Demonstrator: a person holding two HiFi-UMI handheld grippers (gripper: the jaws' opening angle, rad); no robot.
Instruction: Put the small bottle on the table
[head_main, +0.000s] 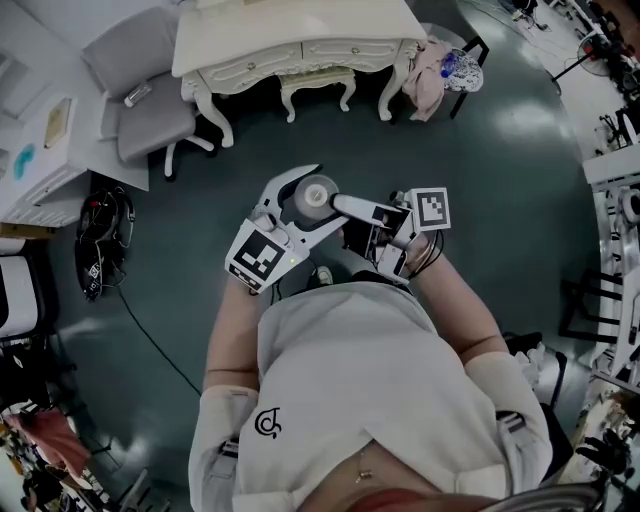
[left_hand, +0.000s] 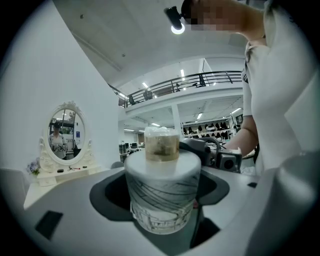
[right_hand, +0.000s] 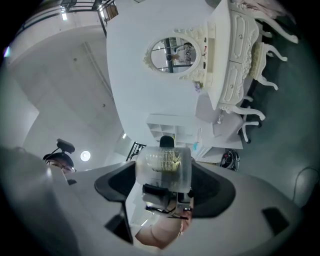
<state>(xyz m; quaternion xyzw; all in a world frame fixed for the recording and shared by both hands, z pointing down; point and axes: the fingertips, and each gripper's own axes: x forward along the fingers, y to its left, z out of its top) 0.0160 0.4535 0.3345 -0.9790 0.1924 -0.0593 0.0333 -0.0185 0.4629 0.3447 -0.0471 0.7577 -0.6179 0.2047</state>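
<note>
Jaws of the left gripper (left_hand: 161, 172) squeeze the white body of the small bottle (left_hand: 160, 200). The right gripper (right_hand: 164, 172) has its jaws wide around the clear top. The bottle is up in the air, well apart from the white table (head_main: 300, 30).

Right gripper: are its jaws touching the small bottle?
Apart. Right gripper view: the right gripper is wide open, small bottle between its jaws with space either side.
</note>
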